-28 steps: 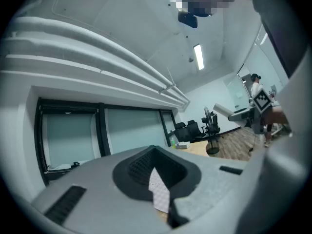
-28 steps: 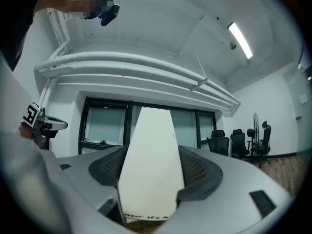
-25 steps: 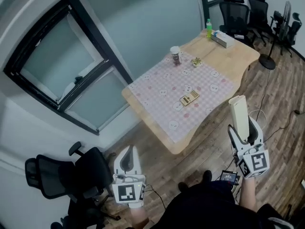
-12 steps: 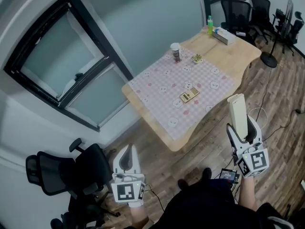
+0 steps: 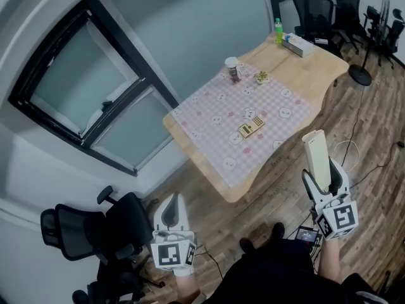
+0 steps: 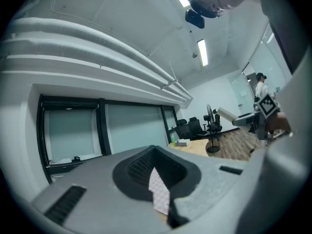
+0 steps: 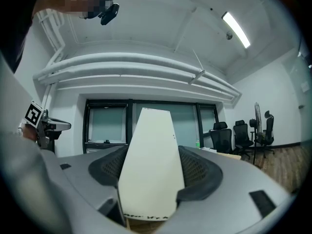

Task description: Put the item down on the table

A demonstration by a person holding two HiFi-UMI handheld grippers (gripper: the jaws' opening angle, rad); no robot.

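Box [image 5: 316, 151] [image 7: 148, 150]: long, cream, upright in the right gripper [image 5: 324, 173] [image 7: 151, 174]; in the air over the floor [image 5: 373, 144], near the bench's [image 5: 307, 75] front edge, not on it.
Right fingers [image 7: 201, 172]: clamped on the box's lower part, one on each side.
Left gripper [image 5: 172, 202] [image 6: 156, 177]: low, near the person, well apart from the bench.
Left fingers [image 6: 139, 167]: clenched together, nothing between them.
Cup [image 5: 233, 71]: upright at the far edge of the checked cloth [image 5: 215, 116]; lidded, contents cannot be told.
Bottle [image 5: 278, 31]: green, upright at the bench's far corner; contents cannot be told.
Tissue box [image 5: 297, 44]: just beside the bottle, on bare wood.
Calculator [image 5: 251, 128]: flat on the cloth, near its middle.
Change since the earlier frame: both grippers sit slightly lower in the head view. The right grip on the box is the same, and the left fingers are as tightly closed. Cup, bottle, tissue box and calculator keep their places on the bench. The whole room has shifted a little in the view.
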